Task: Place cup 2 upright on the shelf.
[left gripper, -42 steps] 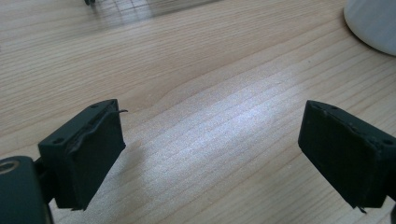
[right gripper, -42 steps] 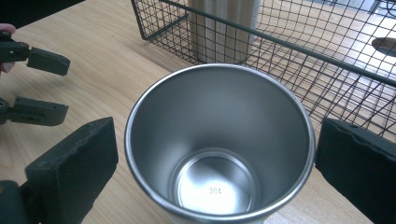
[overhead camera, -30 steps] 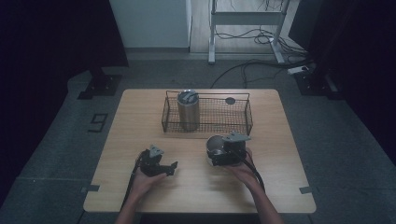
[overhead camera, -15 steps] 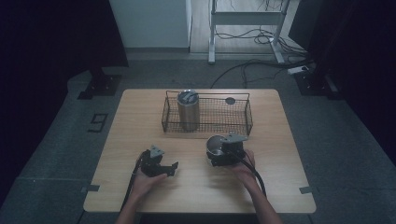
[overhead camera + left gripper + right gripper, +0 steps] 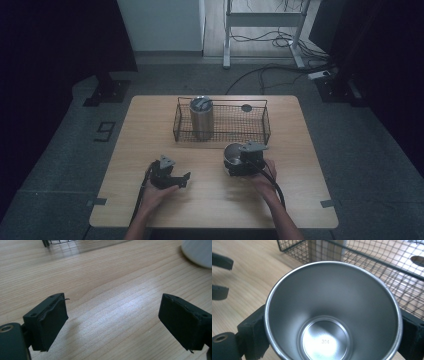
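Note:
An open steel cup (image 5: pixel 332 315) sits between the two black jaws of my right gripper (image 5: pixel 332 325), which press on its sides; its bottom is stamped 304. From above, the cup (image 5: pixel 232 151) and right gripper (image 5: pixel 234 161) are just in front of the wire basket (image 5: pixel 265 125), right of centre. My left gripper (image 5: pixel 184 179) rests low over the table's front left, open and pointing right with bare wood between its jaws. In its own view the left gripper (image 5: pixel 113 307) faces the pale cup (image 5: pixel 197 252) at the top right.
The black wire basket (image 5: pixel 387 267) stands across the middle back of the wooden table (image 5: pixel 150 130). A lidded steel tumbler (image 5: pixel 201 117) stands upright in its left end, and a small dark disc (image 5: pixel 246 107) lies at its far side. Cables trail back from both grippers.

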